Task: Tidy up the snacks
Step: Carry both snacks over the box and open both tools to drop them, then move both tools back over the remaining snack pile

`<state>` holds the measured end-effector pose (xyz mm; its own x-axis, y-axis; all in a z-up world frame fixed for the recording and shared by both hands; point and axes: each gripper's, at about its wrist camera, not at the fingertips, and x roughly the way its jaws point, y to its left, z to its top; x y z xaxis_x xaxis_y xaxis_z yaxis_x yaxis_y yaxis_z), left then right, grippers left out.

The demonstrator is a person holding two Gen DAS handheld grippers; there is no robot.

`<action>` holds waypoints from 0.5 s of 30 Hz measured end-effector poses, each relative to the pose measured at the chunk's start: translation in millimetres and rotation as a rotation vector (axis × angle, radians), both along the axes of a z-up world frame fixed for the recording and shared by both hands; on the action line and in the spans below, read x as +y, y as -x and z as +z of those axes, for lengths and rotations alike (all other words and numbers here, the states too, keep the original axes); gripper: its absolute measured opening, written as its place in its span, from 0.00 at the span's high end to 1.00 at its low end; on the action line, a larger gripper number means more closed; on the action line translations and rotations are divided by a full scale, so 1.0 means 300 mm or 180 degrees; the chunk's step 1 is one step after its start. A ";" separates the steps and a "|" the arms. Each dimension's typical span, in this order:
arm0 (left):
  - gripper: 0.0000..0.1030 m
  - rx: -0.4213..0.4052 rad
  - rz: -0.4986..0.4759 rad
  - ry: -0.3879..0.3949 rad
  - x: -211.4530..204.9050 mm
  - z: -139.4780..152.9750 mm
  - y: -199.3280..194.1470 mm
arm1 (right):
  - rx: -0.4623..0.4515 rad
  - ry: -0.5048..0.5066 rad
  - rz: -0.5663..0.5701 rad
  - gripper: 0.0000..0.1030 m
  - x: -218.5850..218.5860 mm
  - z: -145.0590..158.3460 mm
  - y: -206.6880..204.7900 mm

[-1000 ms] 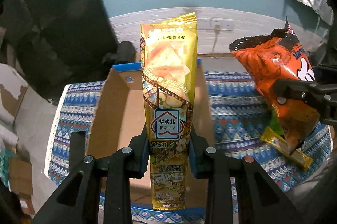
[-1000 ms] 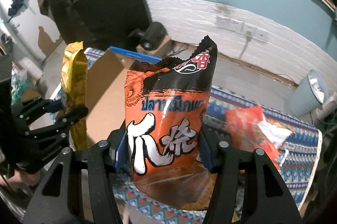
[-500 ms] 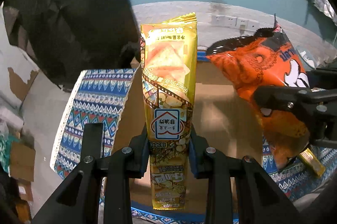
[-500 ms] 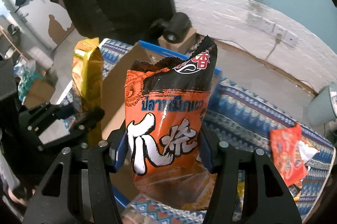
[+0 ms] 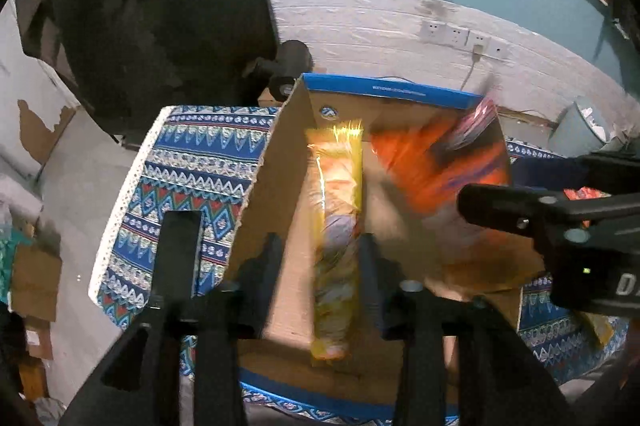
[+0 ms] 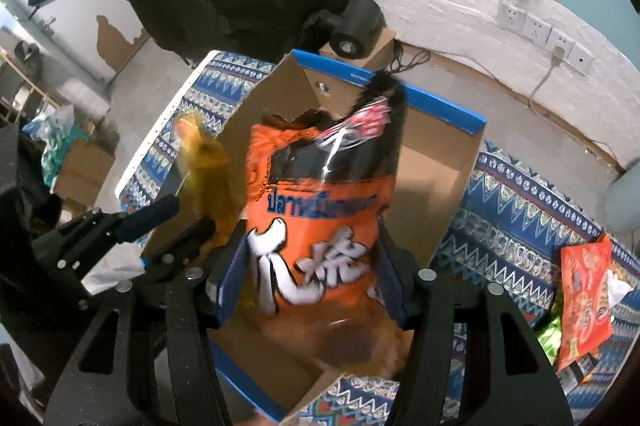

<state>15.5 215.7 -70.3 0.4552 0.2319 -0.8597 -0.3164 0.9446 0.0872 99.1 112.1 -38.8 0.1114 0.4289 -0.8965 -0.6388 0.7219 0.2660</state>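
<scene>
Against the teal wall, over the cardboard box [image 5: 280, 209] on your patterned worktop [image 5: 192, 177], both tongs, left [image 5: 320, 266] and right [image 6: 312, 266], have just been opening, freeing the yellow packet [image 5: 336, 226] and orange bag [image 6: 320, 209]: light, crinkly, slippery, crushable, so pinch near sealed edges.

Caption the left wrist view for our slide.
Left gripper, jaws just opened, drops yellow snack pack into cardboard box.

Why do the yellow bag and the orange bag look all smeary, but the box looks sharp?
Left wrist view: the yellow bag and orange bag are streaked with motion blur, with glare on the yellow bag's top, while the cardboard box stays crisp. Right wrist view: the orange bag's lettering is smeared and the yellow bag is a blur; the fisheye bends the wall into a curve.
</scene>
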 end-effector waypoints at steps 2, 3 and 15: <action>0.38 -0.0032 0.0020 -0.0055 -0.009 0.010 0.004 | -0.0067 -0.0022 -0.0017 0.29 -0.011 0.020 0.002; 0.38 -0.0048 -0.0001 -0.0062 -0.018 0.017 0.006 | -0.0115 -0.0033 -0.0028 0.28 -0.018 0.034 0.003; 0.30 0.0014 -0.0266 -0.0190 -0.143 0.025 -0.005 | -0.0314 0.0057 -0.0190 0.19 -0.206 0.090 -0.019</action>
<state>16.9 172.8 -62.9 0.4715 0.2442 -0.8474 -0.2363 0.9608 0.1454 104.7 50.2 -11.8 0.2243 0.4030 -0.8873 -0.6170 0.7635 0.1908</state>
